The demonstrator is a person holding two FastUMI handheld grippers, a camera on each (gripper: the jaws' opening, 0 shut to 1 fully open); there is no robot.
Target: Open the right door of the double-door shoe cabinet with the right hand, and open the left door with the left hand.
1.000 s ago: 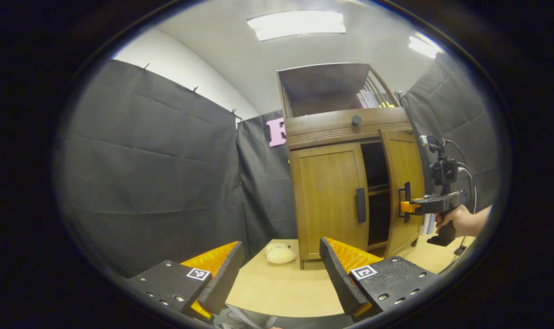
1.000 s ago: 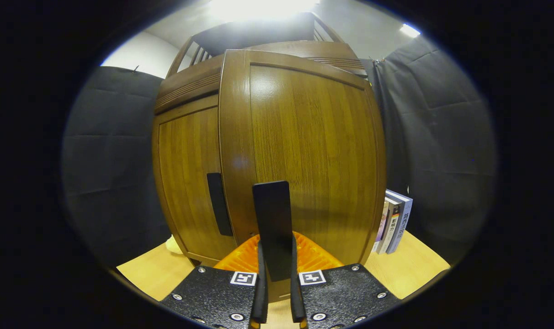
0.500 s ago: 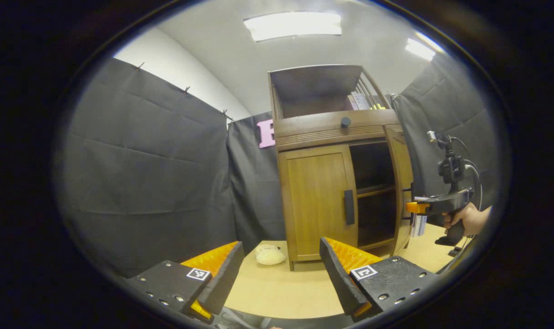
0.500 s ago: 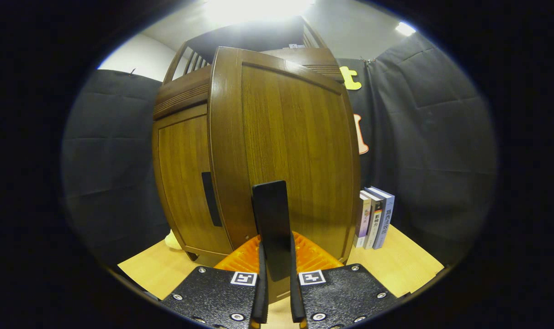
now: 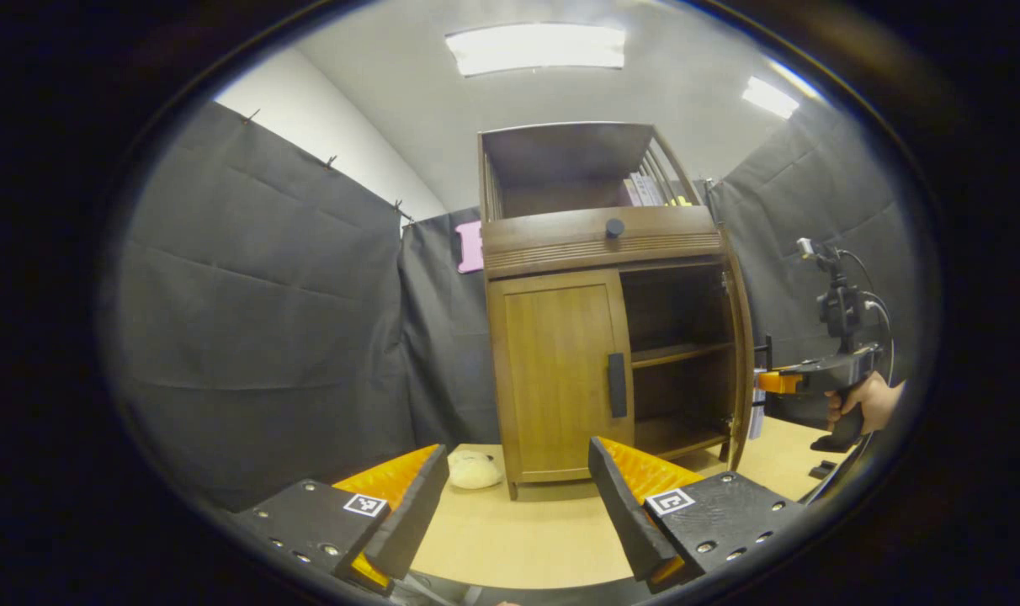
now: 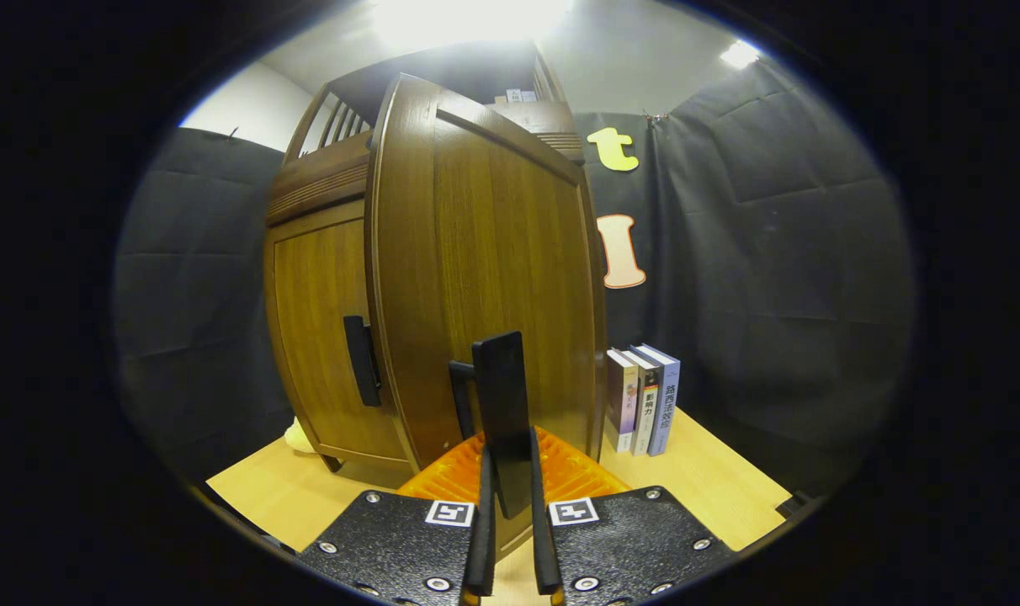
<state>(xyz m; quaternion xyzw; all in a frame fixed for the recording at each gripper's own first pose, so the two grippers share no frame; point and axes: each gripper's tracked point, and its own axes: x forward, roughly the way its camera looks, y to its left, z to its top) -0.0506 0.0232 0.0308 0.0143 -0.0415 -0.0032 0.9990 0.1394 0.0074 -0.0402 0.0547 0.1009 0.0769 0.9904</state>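
Observation:
The wooden shoe cabinet (image 5: 598, 244) stands on the table. Its left door (image 5: 552, 379) is closed, with a dark upright handle (image 5: 616, 385). The right door (image 5: 738, 362) is swung wide and stands edge-on, baring the inner shelves (image 5: 677, 353). In the right gripper view the right door (image 6: 493, 269) looms close, and my right gripper (image 6: 507, 459) is shut on its dark handle (image 6: 502, 387). In the left gripper view that right gripper (image 5: 767, 383) and the hand (image 5: 865, 406) holding it sit at the door's edge. My left gripper (image 5: 514, 505) is open and empty, well short of the cabinet.
A cream plush toy (image 5: 475, 469) lies on the light wooden table (image 5: 510, 539) by the cabinet's left foot. Three books (image 6: 642, 400) stand upright to the right of the cabinet. Black cloth walls close in on both sides.
The right door has swung further open, from partly ajar to wide, with my right gripper still on its handle. The left gripper view has shifted a little; its fingers stay open.

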